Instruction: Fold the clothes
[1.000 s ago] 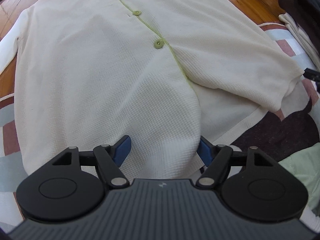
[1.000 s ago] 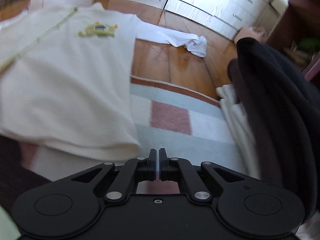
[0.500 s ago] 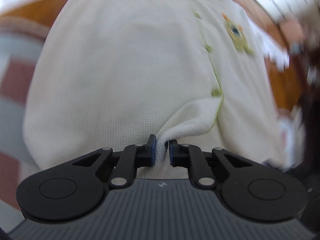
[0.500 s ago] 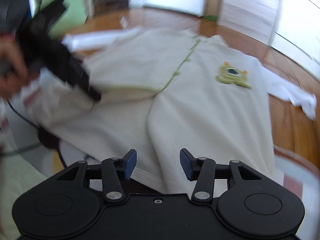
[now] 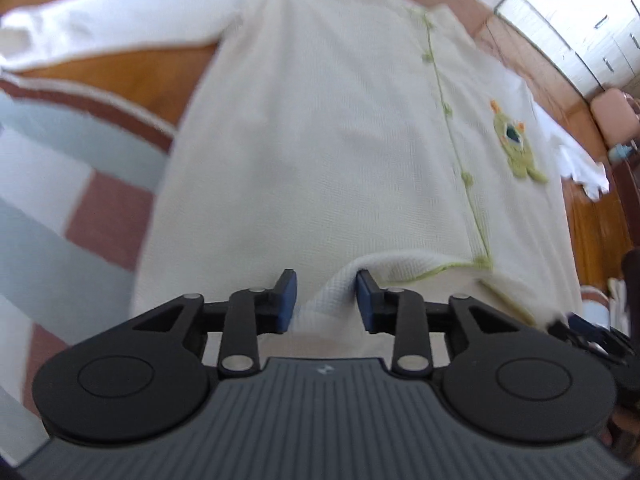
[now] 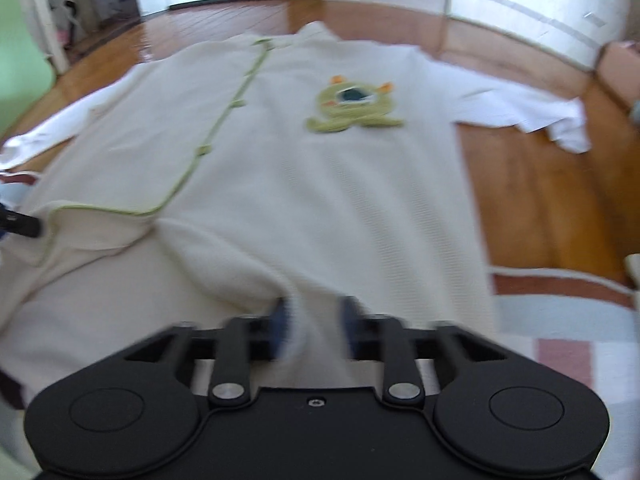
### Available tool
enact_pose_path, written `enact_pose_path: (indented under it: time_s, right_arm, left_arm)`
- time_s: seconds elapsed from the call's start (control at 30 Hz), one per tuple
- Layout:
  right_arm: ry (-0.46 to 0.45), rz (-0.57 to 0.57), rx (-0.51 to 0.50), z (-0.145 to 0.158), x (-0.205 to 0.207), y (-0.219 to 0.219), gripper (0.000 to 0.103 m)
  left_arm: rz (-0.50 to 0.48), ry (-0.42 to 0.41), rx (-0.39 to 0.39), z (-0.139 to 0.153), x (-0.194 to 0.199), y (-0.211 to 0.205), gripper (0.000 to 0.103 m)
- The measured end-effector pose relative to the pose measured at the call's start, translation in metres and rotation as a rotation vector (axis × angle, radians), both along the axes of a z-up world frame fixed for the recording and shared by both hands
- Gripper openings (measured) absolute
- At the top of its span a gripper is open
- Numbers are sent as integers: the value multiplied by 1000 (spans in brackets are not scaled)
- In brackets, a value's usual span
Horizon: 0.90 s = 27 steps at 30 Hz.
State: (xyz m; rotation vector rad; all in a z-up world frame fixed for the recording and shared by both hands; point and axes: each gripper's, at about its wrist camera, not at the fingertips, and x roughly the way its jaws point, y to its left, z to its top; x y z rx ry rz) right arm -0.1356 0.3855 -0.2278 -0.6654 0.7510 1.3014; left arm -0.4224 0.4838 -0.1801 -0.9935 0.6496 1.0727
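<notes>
Both hand-held grippers (image 5: pixel 323 300) (image 6: pixel 312 330) astride garment (image 5: pixel 320 140) folds

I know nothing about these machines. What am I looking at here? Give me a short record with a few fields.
garment: cream buttoned top, spread flat, partly on a rug, partly on a wooden floor
decoration: green monster patch on the chest
trim: green button strip down the front
sleeves: both stretched out sideways
left tool: jaws opening, hem fabric between them
right tool: blurred, jaws closing around the hem, not yet pinching
fold progress: a hem corner turned up, nothing folded yet
</notes>
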Motion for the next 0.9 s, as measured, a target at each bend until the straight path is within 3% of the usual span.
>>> enact_pose_path:
  time_s: [0.03,0.07,0.13,0.23,0.37,0.5,0.53,0.6,0.67,0.77,0.8,0.9]
  right_arm:
    - [-53,4,5,2,-5,-3,57]
    - [-113,9,10,4,-11,-6,60]
    - [-212,18,42,11,-24,-14,61]
    - [-266,19,86,24,-34,-27,61]
    - [-253,-23,114,32,-27,-34,59]
    - [-153,-218,120,34,13,-36,55]
    - [-105,-190,139,38,16,-40,48]
    - [-10,-135,178,45,22,-48,44]
    - [36,-2,207,52,6,-57,40]
    - [100,239,145,43,-26,-57,31]
    - [86,305,108,37,-37,-54,28]
    - [-100,406,40,18,-62,-41,27]
  left_arm:
    - [-6,-5,32,6,-1,-1,39]
    - [-13,-10,64,12,-2,-1,44]
    - [-37,-5,115,21,-1,-3,46]
    - [-114,70,82,14,10,-6,49]
    - [-213,162,-60,-8,24,-9,57]
    - [-256,199,-55,-14,31,-9,58]
    - [-263,200,-27,-12,32,-6,58]
    - [-273,210,39,-10,32,1,55]
    - [-235,221,73,-10,28,12,52]
    - [-191,159,57,-13,17,26,33]
    - [-183,139,42,-15,14,28,33]
    - [-163,124,10,-19,8,29,33]
